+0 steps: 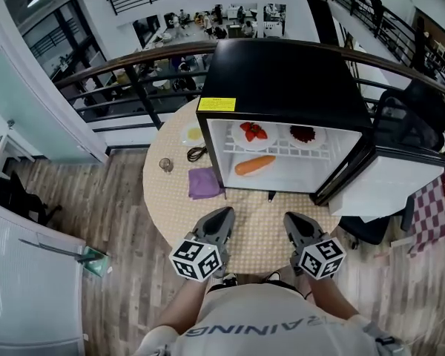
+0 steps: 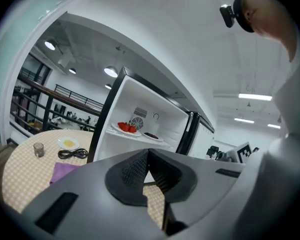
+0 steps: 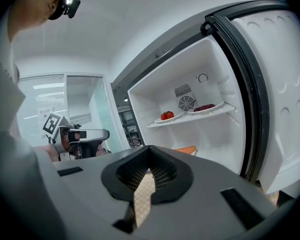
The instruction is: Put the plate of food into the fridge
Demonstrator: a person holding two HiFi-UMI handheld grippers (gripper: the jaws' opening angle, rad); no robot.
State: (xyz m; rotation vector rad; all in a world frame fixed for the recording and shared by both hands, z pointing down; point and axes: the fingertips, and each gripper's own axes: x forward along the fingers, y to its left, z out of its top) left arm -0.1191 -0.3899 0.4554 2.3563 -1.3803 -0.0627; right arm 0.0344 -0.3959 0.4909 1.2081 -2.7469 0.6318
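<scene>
**Head view.** A black fridge stands on a round, checked surface with its door swung open to the right. A yellow label is fixed to the fridge's top front edge, and its print is too small to read. The upper shelf holds a strawberry plate and, to its right, a berry plate. A carrot lies below them. On the surface left of the fridge are a yellow plate, a cable, a glass and a purple cloth. The left gripper and right gripper hang side by side in front of the fridge, clear of every plate. Each carries a cube of black-and-white square markers. The shirt's print is upside down and cut off, and only "AINING" can be made out.

**Left gripper view.** The left gripper has its jaws closed tip to tip with nothing between them. This view shows the yellow plate, cable, glass and cloth from the side. It also shows a round fan grille on the fridge's back wall, behind the strawberry plate. The carrot and the label do not appear here.

**Right gripper view.** The right gripper also has its jaw tips together and holds nothing. Only the checked surface shows through the slit below them. The view looks into the fridge past the door. Both plates sit on the shelf, the carrot lies beneath, and the grille is behind. The left gripper is at the left edge. The items on the surface beside the fridge are out of frame.
</scene>
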